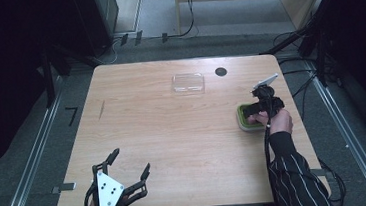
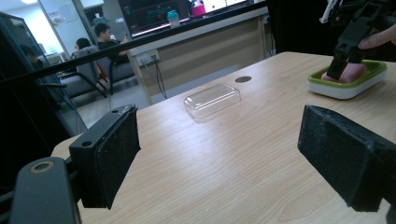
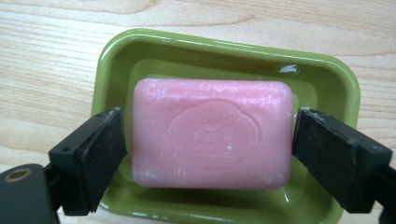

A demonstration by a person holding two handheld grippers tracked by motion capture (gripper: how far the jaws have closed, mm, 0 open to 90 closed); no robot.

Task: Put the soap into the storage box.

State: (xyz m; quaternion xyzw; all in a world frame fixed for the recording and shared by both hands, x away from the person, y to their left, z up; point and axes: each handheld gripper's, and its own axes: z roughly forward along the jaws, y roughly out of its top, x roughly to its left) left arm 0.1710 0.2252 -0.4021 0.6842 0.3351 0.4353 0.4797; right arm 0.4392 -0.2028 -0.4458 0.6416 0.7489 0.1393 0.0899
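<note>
Tongs [image 3: 208,154] straddle pink embossed soap [image 3: 210,135].

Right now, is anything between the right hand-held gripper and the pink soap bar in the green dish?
Nothing visible. The right hand-held gripper straddles the pink rectangular soap bar inside the green plastic dish, one jaw at each short end. The clear plastic lid lies well apart on the wooden table.

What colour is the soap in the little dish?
The soap is pink, lying in a green dish. The right gripper view shows it best.
</note>
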